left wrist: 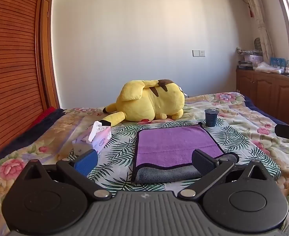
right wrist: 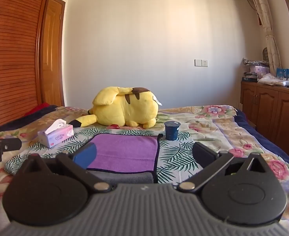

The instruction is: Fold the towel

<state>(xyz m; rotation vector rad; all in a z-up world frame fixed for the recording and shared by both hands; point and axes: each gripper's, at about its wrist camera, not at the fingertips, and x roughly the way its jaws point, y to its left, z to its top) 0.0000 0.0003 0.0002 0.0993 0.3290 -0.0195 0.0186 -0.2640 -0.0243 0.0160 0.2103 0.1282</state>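
Note:
A purple towel [left wrist: 173,145] with a dark border lies flat on the bed, its near edge rolled over so the grey underside [left wrist: 164,174] shows. It also shows in the right wrist view [right wrist: 124,152]. My left gripper [left wrist: 144,162] is open and empty, hovering just in front of the towel's near edge. My right gripper [right wrist: 144,155] is open and empty, over the towel's near right corner. Each gripper's body shows at the edge of the other's view, as with the right gripper's body [left wrist: 287,131].
A yellow plush toy [left wrist: 150,102] lies behind the towel. A tissue box [left wrist: 97,137] sits to its left, a dark blue cup [left wrist: 210,117] at its far right corner. The floral bedspread [left wrist: 252,122] extends right; a wooden cabinet [left wrist: 272,92] stands beyond.

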